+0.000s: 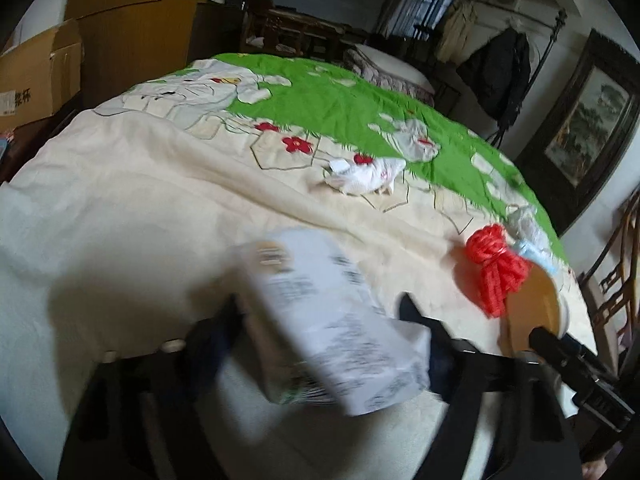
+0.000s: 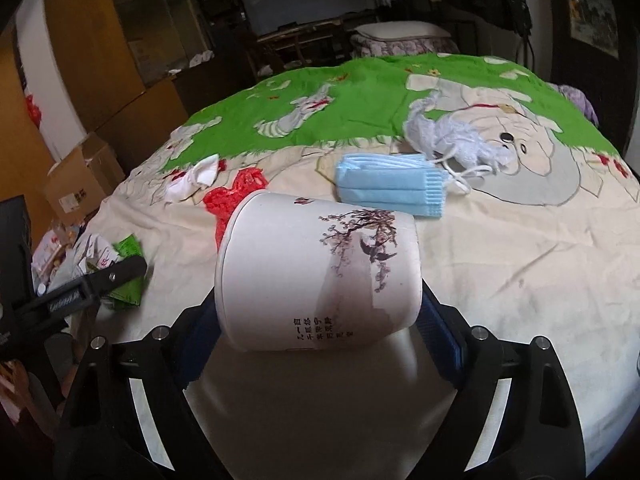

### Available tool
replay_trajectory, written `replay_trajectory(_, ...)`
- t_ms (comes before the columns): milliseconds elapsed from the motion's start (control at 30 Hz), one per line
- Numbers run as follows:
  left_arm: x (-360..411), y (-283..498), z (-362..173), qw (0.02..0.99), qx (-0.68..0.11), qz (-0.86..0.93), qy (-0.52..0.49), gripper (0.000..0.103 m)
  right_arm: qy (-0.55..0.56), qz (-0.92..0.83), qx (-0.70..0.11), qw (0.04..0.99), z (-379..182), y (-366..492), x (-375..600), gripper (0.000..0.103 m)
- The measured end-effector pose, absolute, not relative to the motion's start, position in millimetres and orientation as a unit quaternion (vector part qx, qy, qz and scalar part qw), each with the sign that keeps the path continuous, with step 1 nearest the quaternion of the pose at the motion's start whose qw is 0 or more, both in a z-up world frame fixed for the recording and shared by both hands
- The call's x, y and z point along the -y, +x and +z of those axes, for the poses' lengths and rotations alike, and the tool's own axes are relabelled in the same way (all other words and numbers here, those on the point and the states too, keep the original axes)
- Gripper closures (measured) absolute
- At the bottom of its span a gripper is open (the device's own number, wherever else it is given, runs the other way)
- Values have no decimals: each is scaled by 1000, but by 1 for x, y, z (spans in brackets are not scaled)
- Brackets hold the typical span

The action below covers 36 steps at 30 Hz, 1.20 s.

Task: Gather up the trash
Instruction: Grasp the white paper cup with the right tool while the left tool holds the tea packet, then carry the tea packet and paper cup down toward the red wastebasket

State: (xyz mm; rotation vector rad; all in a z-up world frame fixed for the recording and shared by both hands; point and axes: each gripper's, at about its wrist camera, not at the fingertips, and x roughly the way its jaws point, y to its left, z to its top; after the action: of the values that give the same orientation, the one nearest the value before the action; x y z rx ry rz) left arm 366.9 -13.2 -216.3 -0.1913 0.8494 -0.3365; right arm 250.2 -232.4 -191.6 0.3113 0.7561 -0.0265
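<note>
A carton [image 1: 320, 320] sits between the left gripper's [image 1: 320, 312] fingers, near the bed's [image 1: 140, 200] front edge. To its right lies a cup [image 2: 316, 272] on its side, between the right gripper's [image 2: 320, 304] fingers. A net [image 1: 496, 264] touches the cup's mouth, behind it. A tissue [image 1: 364, 176] lies farther back, toward the middle of the bed. A mask [image 2: 388, 188] lies behind the cup, with a wad [image 2: 452, 140] just behind it to the right. Boxes [image 1: 40, 76] stand off the bed's left edge.
</note>
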Motion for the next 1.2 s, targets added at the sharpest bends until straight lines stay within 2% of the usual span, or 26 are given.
replay_trajectory(67,11,366,-215,892,-407,-172,-99,45,153,-12,-366,918,-191,250,232,17)
replay_trajectory(100,12,365,-214,890,-408,-176,-99,46,156,-9,-367,917,-191,250,234,17)
replay_trajectory(433,16,316,-198,896,-398,-188,-61,47,185,-10,-337,923,-178,228,241,17)
replay_trajectory(667,-2,283,-166,904,-376,-187,-79,47,211,12,-312,926,-157,203,241,17)
replay_trajectory(900,-12,246,-122,915,-336,-199,-98,47,207,46,-258,943,-111,171,230,17)
replay_trajectory(1200,-41,159,-64,943,-260,-186,-89,47,191,121,-177,958,-43,113,195,17)
